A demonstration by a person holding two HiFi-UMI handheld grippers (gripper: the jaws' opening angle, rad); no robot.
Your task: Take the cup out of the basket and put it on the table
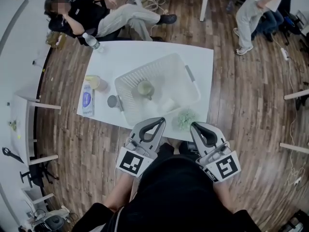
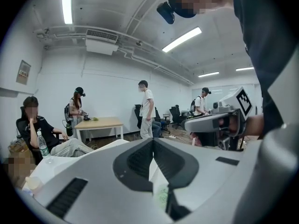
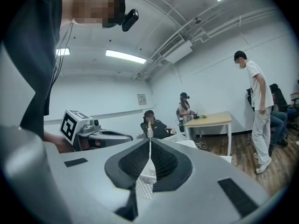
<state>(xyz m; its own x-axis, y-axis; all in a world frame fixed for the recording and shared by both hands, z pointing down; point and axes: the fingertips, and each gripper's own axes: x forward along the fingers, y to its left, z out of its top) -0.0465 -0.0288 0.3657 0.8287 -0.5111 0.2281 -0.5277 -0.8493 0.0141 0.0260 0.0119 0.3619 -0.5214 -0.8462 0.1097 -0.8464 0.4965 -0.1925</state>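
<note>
A pale green cup (image 1: 146, 88) stands inside the white mesh basket (image 1: 191, 74) on the white table (image 1: 126, 53). Both grippers are held close to my body at the table's near edge, short of the basket. My left gripper (image 1: 159, 121) (image 2: 153, 139) is shut with nothing between its jaws. Beside it, my right gripper (image 1: 195, 125) (image 3: 150, 140) is also shut and empty. The two gripper views look level across the room, so the cup is hidden in them.
A fuzzy green ball (image 1: 186, 119) lies on the table's near edge between the grippers. Left of the basket are a yellowish container (image 1: 92, 82), a blue-and-white packet (image 1: 87, 100) and a dark round lid (image 1: 112, 101). A bottle (image 1: 91, 41) stands far left. A seated person (image 1: 87, 16) is beyond the table.
</note>
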